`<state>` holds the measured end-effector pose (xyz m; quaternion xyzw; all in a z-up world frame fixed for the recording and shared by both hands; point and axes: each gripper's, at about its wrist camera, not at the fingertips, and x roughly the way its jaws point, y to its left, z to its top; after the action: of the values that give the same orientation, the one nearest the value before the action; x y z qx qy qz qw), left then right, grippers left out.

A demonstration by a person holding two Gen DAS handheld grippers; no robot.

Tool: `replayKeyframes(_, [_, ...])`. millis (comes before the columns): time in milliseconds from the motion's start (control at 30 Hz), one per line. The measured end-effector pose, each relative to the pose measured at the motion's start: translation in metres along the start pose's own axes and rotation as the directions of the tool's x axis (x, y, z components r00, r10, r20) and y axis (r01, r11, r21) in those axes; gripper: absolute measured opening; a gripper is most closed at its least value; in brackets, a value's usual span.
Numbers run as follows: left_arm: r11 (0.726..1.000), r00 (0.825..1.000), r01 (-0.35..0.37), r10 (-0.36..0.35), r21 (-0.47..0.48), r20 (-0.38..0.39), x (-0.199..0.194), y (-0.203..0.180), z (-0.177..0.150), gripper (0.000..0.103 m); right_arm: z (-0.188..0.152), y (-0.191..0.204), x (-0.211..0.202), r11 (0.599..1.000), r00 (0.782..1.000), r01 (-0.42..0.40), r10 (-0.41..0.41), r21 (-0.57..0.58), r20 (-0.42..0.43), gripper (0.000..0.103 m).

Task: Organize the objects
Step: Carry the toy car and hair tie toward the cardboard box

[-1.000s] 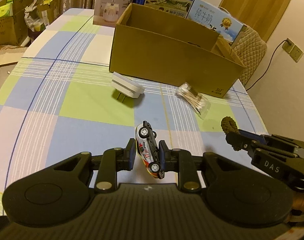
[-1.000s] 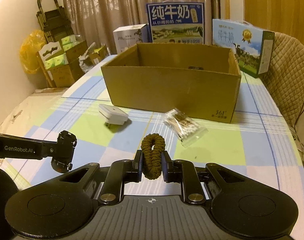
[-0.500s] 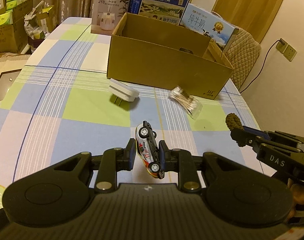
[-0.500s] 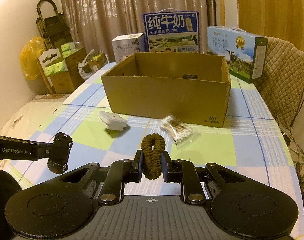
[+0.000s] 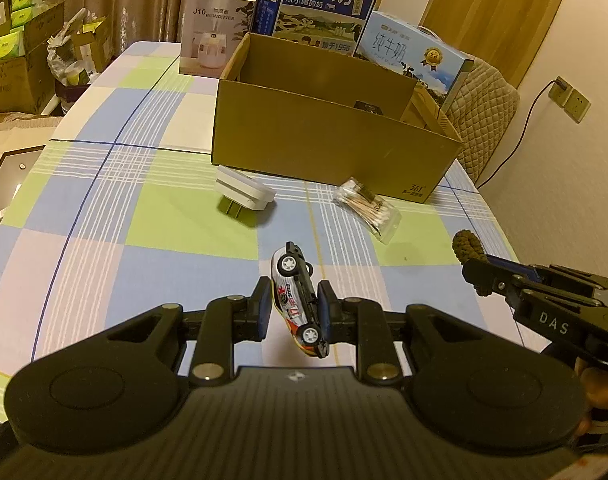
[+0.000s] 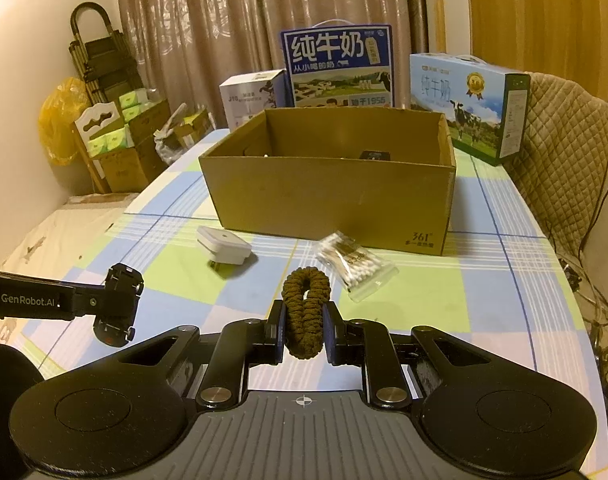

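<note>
The left gripper [image 5: 294, 306] pinches a small toy car [image 5: 298, 300] between its pads, the car turned on its side with its wheels facing the camera; its white body carries red and orange markings and the figure "17". In the right wrist view this same gripper [image 6: 118, 306] shows "GenRobot.AI" printed in white on its arm, with the car's dark underside [image 6: 118, 304] facing out, raised off the cloth near the table's left edge. The right gripper [image 6: 303, 322] is closed tight on a brown braided loop [image 6: 304, 312], which stands upright between the pads. From the left wrist view the right gripper [image 5: 478, 276] bears the letters "DAS", and the loop [image 5: 468, 246] sticks up from its tip near the table's right edge.

The table [image 6: 484, 300] wears a checked cloth of blue, green and white. Toward its far end stands an open cardboard box [image 6: 328, 196], with "361°" printed at the lower right corner of its front wall; a small dark item [image 6: 375, 155] lies inside, too small to read. Just in front of the box, on the cloth, lie a white plug adapter [image 6: 224, 245] and a clear packet of cotton swabs [image 6: 356, 266], apart from each other.

Behind the box stand a blue milk carton [image 6: 338, 66] reading "纯牛奶" and "1956", a paler milk carton [image 6: 468, 104] with a gold medal and cows, and a white box [image 5: 214, 28] marked "J10 HUMIDIFIER".
</note>
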<state>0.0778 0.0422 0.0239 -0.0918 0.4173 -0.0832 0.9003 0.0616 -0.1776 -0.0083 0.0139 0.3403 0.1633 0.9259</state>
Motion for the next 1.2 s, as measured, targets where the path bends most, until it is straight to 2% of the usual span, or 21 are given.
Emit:
replayKeyframes(333, [1.000, 1.000, 0.010, -0.010, 0.004, 0.001, 0.001, -0.003, 0.004, 0.019, 0.004, -0.005, -0.002, 1.000, 1.000, 0.004, -0.004, 0.018, 0.001, 0.016])
replayKeyframes(533, [1.000, 1.000, 0.015, -0.015, 0.021, 0.013, 0.002, -0.005, 0.017, 0.019, 0.018, -0.009, -0.003, 1.000, 1.000, 0.010, -0.010, 0.003, 0.017, 0.016])
replayKeyframes(1200, [0.994, 0.997, 0.050, -0.056, 0.093, 0.061, 0.029, -0.014, 0.105, 0.019, 0.086, -0.032, 0.029, 0.999, 0.998, -0.004, 0.006, -0.032, 0.056, 0.016])
